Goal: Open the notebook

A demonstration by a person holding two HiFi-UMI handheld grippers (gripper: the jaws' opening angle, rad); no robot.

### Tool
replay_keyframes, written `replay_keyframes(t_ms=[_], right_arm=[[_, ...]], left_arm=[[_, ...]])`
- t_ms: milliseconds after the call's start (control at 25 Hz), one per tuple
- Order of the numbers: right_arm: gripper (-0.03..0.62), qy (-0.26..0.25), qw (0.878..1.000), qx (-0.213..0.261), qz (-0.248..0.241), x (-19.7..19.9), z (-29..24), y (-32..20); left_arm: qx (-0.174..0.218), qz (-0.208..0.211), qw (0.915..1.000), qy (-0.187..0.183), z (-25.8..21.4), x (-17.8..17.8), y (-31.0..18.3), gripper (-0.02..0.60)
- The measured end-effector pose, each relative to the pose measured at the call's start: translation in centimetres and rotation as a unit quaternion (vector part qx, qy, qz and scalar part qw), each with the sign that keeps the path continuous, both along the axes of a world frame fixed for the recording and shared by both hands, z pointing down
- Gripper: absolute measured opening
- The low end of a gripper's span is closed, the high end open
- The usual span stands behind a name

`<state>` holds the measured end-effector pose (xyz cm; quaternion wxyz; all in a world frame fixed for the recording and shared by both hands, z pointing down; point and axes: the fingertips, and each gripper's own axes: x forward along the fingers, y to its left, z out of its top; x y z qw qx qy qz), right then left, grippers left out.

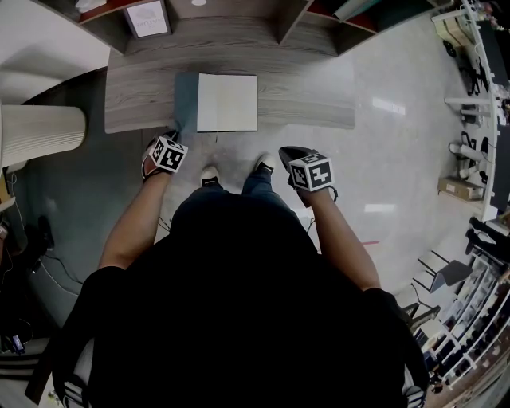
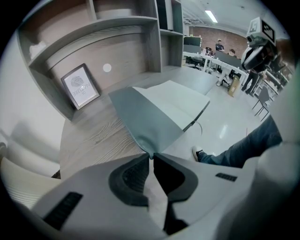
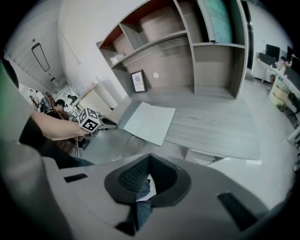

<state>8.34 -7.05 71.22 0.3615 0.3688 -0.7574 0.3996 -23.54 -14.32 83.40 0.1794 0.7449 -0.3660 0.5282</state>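
The notebook [image 1: 227,102] lies on the grey wooden desk [image 1: 307,100], near its front edge. Its white page [image 2: 177,101] faces up, and the grey-green cover [image 2: 149,121] is lifted and bent out to the left. My left gripper [image 2: 151,156] is shut on the near corner of that cover, just off the desk's front edge [image 1: 174,137]. The right gripper view shows the notebook [image 3: 149,122] with the left gripper [image 3: 104,123] at its left corner. My right gripper [image 1: 288,153] hangs over the floor right of the notebook, shut with nothing in it [image 3: 149,157].
A framed picture [image 1: 148,17] leans at the back left of the desk under wooden shelves [image 3: 187,37]. The person's shoes [image 1: 209,175] stand on the glossy floor below the desk edge. A white ribbed cylinder [image 1: 40,131] sits at the left.
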Motion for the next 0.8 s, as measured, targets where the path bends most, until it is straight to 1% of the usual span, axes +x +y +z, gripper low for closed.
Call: replay_keyframes(t_ms=[440,800], right_arm=[[0.002,-0.01,1.0,-0.001,0.011,-0.5,-0.2,-0.1],[0.002,-0.014,1.0,0.011,0.015,-0.9,-1.1,-0.3]], left_arm=[[-0.006,-0.009,0.9999,0.007,0.2,-0.9,-0.1,0.049],[-0.011,-0.015,0.9997,0.013,-0.4,-1.4,0.0,0.069]])
